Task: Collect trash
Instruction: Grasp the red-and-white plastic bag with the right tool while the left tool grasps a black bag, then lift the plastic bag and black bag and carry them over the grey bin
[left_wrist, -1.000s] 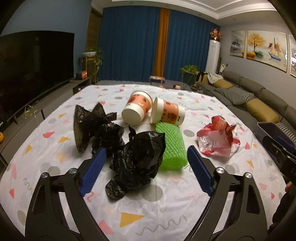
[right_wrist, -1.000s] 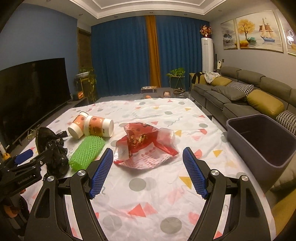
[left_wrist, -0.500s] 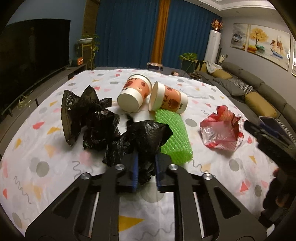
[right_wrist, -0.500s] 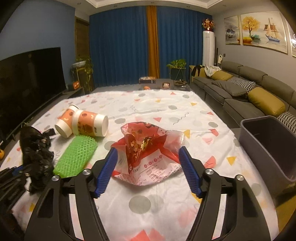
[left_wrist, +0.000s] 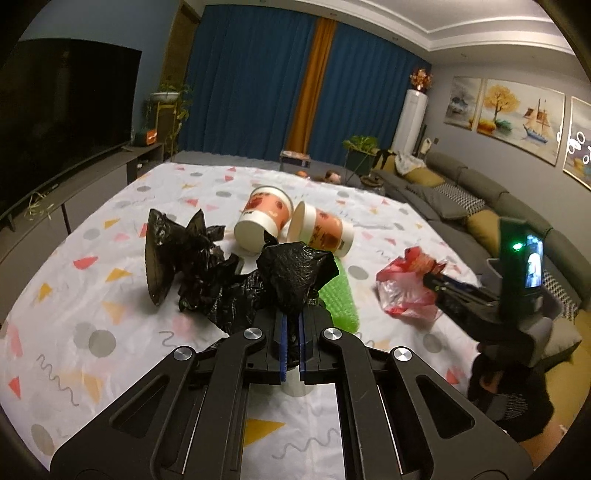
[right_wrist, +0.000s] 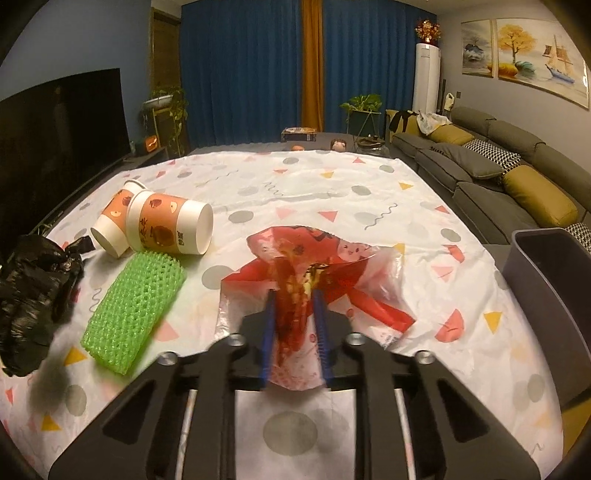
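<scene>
The left gripper (left_wrist: 291, 339) had clamped a black bag (left_wrist: 295, 273) mid-table, and the right gripper's (right_wrist: 295, 332) jaws, just closing, pinched the red wrapper (right_wrist: 314, 266) nearer the table's right edge (beside the grey bin (right_wrist: 546, 273)), likely for dropping both in.

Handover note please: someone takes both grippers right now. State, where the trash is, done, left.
Left gripper: shut on the black bag, just lifted off the tablecloth.
Right gripper: jaws have just been closing on the red wrapper, now pinched between them.
Still lying on the cloth: two paper cups on their sides, the green foam net, and a second black bag.
Grey bin stands at the table's right edge; what I can see of it looks empty.
Done: two grasps. Left: drop both in the bin, then fetch the rest.
</scene>
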